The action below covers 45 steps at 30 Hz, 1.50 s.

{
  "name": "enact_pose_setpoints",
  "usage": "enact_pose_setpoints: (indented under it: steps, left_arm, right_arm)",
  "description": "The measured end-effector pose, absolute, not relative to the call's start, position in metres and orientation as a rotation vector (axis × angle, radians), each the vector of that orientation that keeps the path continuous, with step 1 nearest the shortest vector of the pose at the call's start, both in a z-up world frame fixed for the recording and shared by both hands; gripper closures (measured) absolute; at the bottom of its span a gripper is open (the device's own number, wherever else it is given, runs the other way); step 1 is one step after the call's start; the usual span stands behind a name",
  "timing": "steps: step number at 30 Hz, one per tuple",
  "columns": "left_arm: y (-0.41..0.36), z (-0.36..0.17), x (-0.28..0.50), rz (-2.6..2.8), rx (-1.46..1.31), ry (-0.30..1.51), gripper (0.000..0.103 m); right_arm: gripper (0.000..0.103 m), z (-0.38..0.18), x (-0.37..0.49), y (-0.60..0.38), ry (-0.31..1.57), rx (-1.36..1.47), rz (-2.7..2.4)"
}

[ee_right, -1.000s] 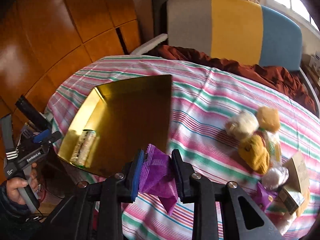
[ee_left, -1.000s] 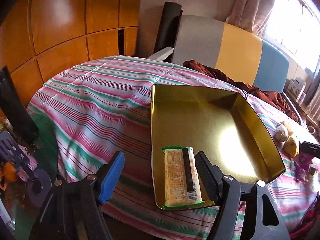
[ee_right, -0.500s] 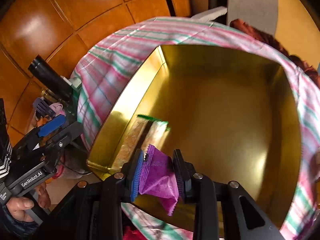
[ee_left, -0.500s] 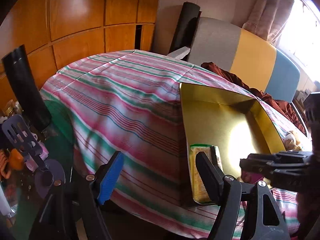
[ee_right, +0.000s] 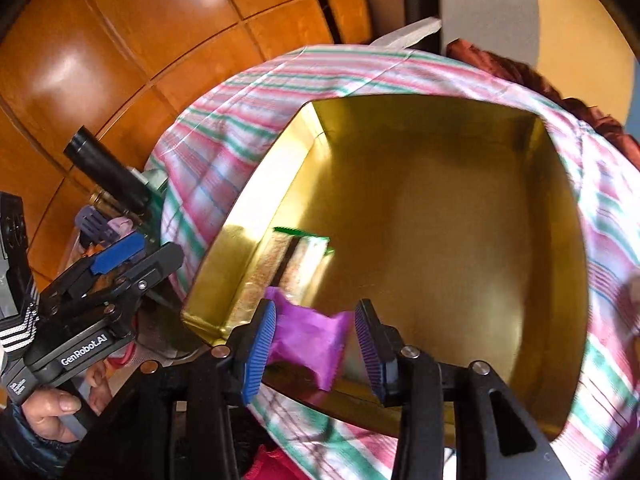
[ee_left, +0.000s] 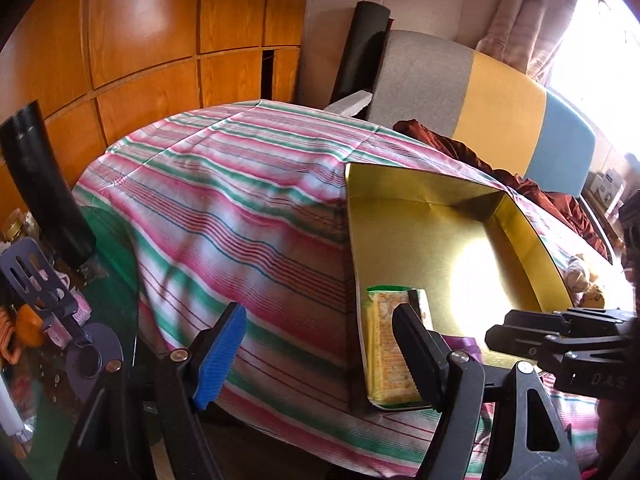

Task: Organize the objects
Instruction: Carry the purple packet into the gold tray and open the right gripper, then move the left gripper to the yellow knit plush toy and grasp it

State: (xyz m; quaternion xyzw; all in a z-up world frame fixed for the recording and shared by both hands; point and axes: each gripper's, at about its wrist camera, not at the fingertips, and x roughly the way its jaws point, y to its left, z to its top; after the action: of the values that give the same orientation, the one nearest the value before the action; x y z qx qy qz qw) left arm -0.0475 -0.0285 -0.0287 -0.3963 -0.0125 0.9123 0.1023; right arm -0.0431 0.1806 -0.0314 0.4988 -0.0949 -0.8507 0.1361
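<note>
Nearest in the right wrist view, the right gripper (ee_right: 316, 344) is opening its jaws. The purple packet (ee_right: 310, 338) is between them, against the blue left pad, while the right pad already stands clear of it — so the packet is no longer gripped. It is over the near corner of the golden tray (ee_right: 560, 272), just beside the cracker pack (ee_right: 288, 264).

The packet looks light and soft, a crinkled foil wrapper that bends easily. I judge it is best taken across its flat middle, because the crimped ends would slip. The cracker pack seems stiffer but its content is probably fragile; a hold across the short width, with little force, should be safer.

The left gripper (ee_left: 316, 344) hangs with jaws wide apart and nothing in them, over the striped tablecloth (ee_left: 240, 200) beside the tray's edge.

Count: one tray, one cracker pack and one purple packet. Farther, beyond the tray's right wall, some small plush toys (ee_left: 582, 280) lie on the cloth — their number I cannot tell.
</note>
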Motion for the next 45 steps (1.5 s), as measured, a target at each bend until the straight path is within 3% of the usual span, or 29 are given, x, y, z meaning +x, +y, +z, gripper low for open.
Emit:
enact_pose_setpoints:
  steps: [5, 17, 20, 30, 39, 45]
  left_arm:
    - [-0.014, -0.02, -0.042, 2.681, -1.131, 0.014, 0.025]
    - [0.033, -0.006, -0.031, 2.588, -1.063, 0.126, 0.025]
    - [0.048, -0.004, -0.029, 2.557, -1.048, 0.154, 0.024]
    - [0.101, 0.003, -0.022, 2.428, -1.0, 0.245, 0.022]
    - [0.155, 0.011, -0.015, 2.33, -0.942, 0.33, 0.022]
    - [0.2, 0.013, -0.012, 2.253, -0.93, 0.381, 0.022]
  right_arm:
    - [0.055, -0.018, -0.03, 0.198, -0.244, 1.385, -2.588]
    - [0.052, 0.002, 0.0, 0.272, -0.333, 1.355, -2.802]
    - [0.043, 0.002, 0.009, 0.295, -0.366, 1.373, -2.85]
    - [0.041, 0.0, 0.047, 0.395, -0.478, 1.484, -3.037]
    - [0.037, -0.003, 0.081, 0.493, -0.666, 1.553, -3.213]
    - [0.037, -0.018, 0.104, 0.535, -1.052, 1.458, -3.206]
